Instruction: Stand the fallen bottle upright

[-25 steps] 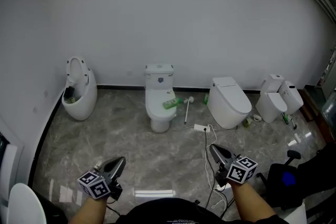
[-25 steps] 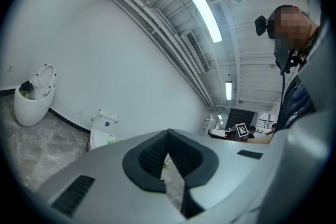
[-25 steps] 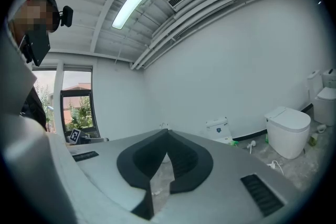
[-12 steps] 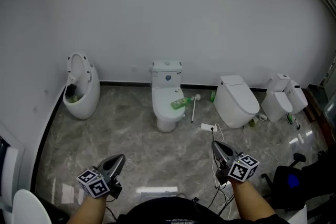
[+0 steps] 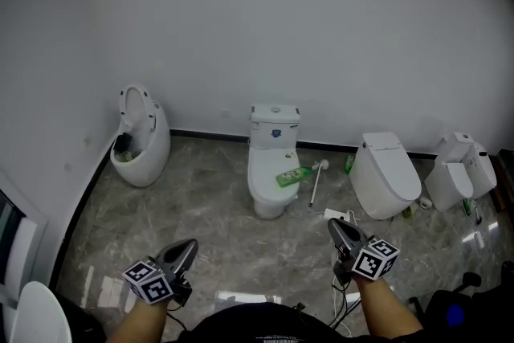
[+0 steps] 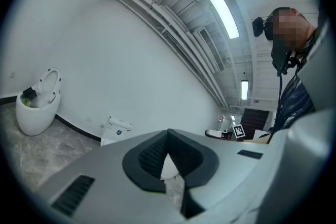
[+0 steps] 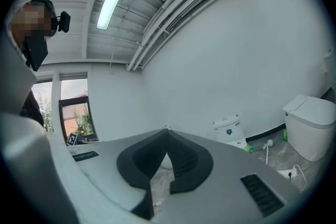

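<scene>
Drawn nearer the middle toilet (image 5: 271,173) than a second ago. Green bottle (image 5: 294,176) lying flat on that toilet's seat, right side. Left gripper (image 5: 186,247) and right gripper (image 5: 334,227) well short of that toilet, fingers pressed together, empty; approach unfinished.

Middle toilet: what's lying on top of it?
A green bottle lies on its side on the seat of the middle toilet, at its right edge. What's under the bottle, and the bowl's inside, are covered.
</scene>
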{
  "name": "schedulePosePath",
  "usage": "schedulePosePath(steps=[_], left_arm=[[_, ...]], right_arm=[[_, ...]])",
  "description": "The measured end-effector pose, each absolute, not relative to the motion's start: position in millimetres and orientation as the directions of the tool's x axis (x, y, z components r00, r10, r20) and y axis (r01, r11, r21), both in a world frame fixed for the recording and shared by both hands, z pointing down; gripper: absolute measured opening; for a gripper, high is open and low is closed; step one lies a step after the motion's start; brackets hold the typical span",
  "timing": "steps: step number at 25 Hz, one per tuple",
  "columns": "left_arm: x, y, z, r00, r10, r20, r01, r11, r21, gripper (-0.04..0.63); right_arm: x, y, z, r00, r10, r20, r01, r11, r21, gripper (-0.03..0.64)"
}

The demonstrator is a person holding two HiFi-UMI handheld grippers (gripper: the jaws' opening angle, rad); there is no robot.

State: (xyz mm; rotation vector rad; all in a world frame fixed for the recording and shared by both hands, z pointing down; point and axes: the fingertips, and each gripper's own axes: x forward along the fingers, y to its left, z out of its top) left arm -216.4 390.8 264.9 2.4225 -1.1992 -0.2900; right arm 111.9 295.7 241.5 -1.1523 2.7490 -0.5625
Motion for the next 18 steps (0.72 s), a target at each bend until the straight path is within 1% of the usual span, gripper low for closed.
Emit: schedulePosePath(steps=[5,10,14,18], left_arm=[[-155.8,330.1,263.3,0.592,-0.806,-0.005,-0.714,-0.527,0.46,0.018],[-114.6,274.8,269.5,0.616,-0.788,0.014,-0.702,-0.54,0.463,0.018],[-110.0,234.2,277.5,0.636,-0.772,0.018,-0.69,-0.558,0.461,0.018],[-119.4,183.4,281.3,0.663,-0.748,0.013,-0.662,-0.578,0.478,0.018]], right_arm=[[153.3,225.8,239.9,-0.745,-0.665,0.047,-0.633,0.684,-0.362,0.014],[185.6,172.8,249.5,-0.741,-0.669,0.059,-0.638,0.672,-0.376,0.014],[193.3,142.8,259.2,-0.727,-0.682,0.073,-0.652,0.654,-0.383,0.014],[181.6,104.8,267.0,-0.705,-0.703,0.093,-0.678,0.629,-0.38,0.014]])
